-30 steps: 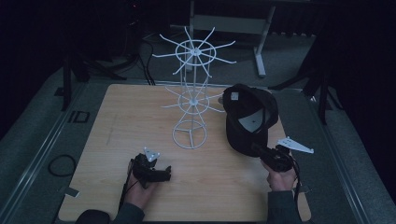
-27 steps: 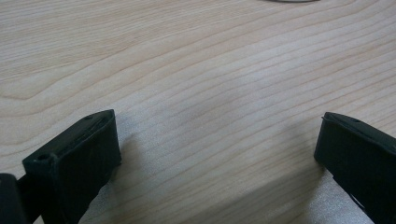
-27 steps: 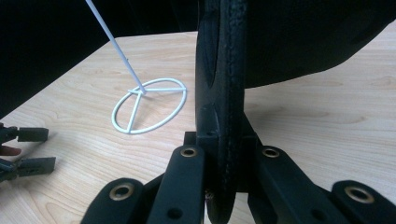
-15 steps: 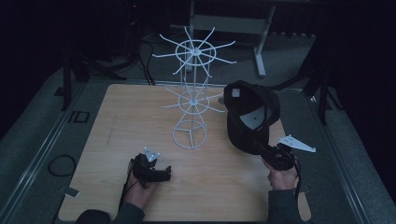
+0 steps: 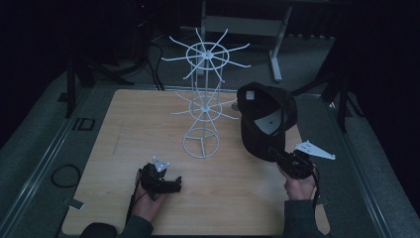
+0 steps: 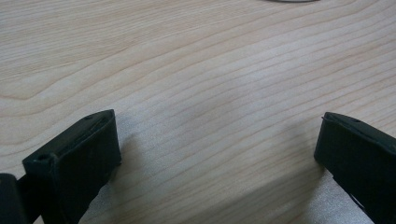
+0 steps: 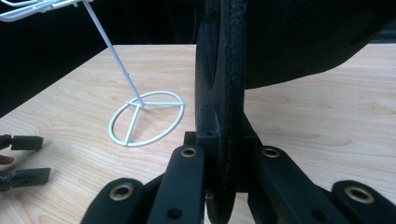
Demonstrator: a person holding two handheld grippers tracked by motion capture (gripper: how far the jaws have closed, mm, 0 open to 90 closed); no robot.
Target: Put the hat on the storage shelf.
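A black cap [image 5: 267,119] hangs in the air over the table's right side, its inside with a white label turned toward me. My right gripper [image 5: 280,157] is shut on the cap's brim [image 7: 231,93], which stands on edge between the jaws. A white wire rack [image 5: 203,106] with two tiers of spokes stands mid-table on a ring base [image 7: 147,116], just left of the cap. My left gripper [image 5: 173,184] rests near the front of the table, left of centre. It is open [image 6: 217,149] with only bare wood between its jaws.
The wooden table [image 5: 129,129] sits on grey padded floor. A cable loop [image 5: 64,174] lies off its left edge. A metal frame leg [image 5: 275,59] stands behind the table in the dark. My left gripper [image 7: 23,158] shows at the far left of the right gripper view.
The cap has tipped slightly more upright and risen a little in my right gripper. My left gripper has stayed where it was.
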